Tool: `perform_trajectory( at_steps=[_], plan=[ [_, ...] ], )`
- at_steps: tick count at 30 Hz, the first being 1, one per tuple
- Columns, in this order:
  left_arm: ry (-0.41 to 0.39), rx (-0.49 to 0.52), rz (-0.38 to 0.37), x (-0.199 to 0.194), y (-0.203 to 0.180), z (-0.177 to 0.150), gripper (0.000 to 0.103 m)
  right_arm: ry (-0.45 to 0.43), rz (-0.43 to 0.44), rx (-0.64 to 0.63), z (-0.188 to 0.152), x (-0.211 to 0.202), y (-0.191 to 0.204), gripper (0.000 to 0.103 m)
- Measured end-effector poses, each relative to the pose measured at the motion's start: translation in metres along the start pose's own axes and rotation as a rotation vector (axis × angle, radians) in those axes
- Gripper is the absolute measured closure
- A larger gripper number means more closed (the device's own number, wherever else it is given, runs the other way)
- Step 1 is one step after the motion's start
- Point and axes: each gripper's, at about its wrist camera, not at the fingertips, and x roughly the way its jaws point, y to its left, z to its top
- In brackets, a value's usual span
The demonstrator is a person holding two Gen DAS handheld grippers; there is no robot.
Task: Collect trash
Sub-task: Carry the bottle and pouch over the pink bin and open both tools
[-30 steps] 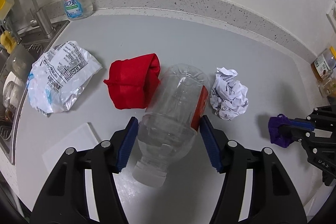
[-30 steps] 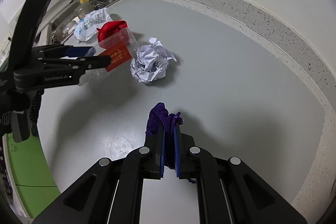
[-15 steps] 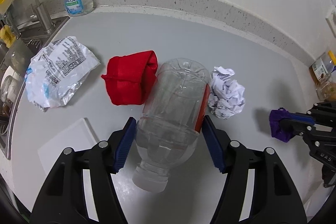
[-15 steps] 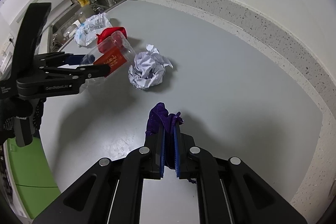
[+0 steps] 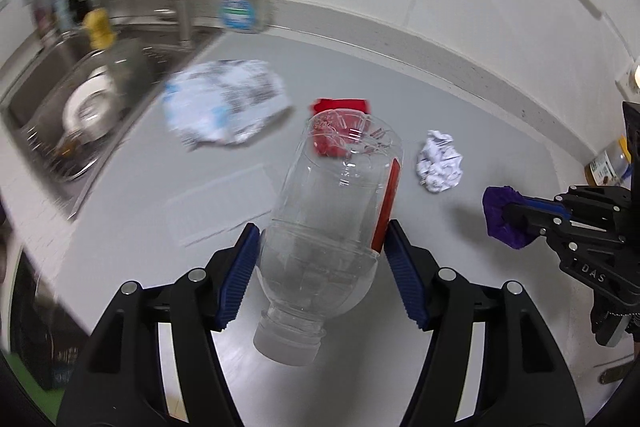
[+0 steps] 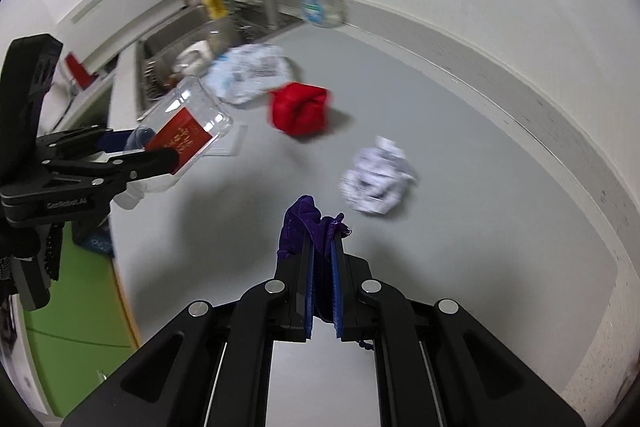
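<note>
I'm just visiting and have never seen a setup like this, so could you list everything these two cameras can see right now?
plastic bottle: one, clear with a red label, held off the counter
purple cloth: one, purple, pinched in the right tool
red cloth: one, red, on the counter
paper ball: one, white, on the counter
crumpled wrapper: one, white with print, near the sink
flat white sheet: one, on the counter
soap bottle: one, clear, blue label, by the wall
sink: one, steel, dishes inside
counter: one, grey
left gripper: one, black, blue fingers on the bottle
right gripper: one, black, shut on the cloth
</note>
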Motion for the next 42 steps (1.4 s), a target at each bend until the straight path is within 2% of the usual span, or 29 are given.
perform_trajectory(
  at_steps=[7, 13, 23, 33, 42],
  plan=[
    [-0.045, -0.116, 0.101, -0.064, 0.056, -0.049, 0.04, -0.023, 0.097, -0.128, 0.01, -0.001, 0.08, 0.096],
    [-0.065, -0.243, 0.19, -0.111, 0.104, -0.11, 0.04, -0.013, 0.196, -0.257, 0.01, 0.006, 0.161, 0.096],
    [-0.066, -0.484, 0.325, -0.147, 0.18, -0.222, 0.04, 0.052, 0.325, -0.459, -0.005, 0.043, 0.288, 0.096],
    [-0.009, -0.676, 0.405, -0.127, 0.242, -0.33, 0.04, 0.19, 0.396, -0.621, -0.057, 0.135, 0.391, 0.096],
    [0.044, -0.799, 0.41, -0.055, 0.293, -0.423, 0.04, 0.316, 0.406, -0.7, -0.12, 0.258, 0.447, 0.096]
  ],
)
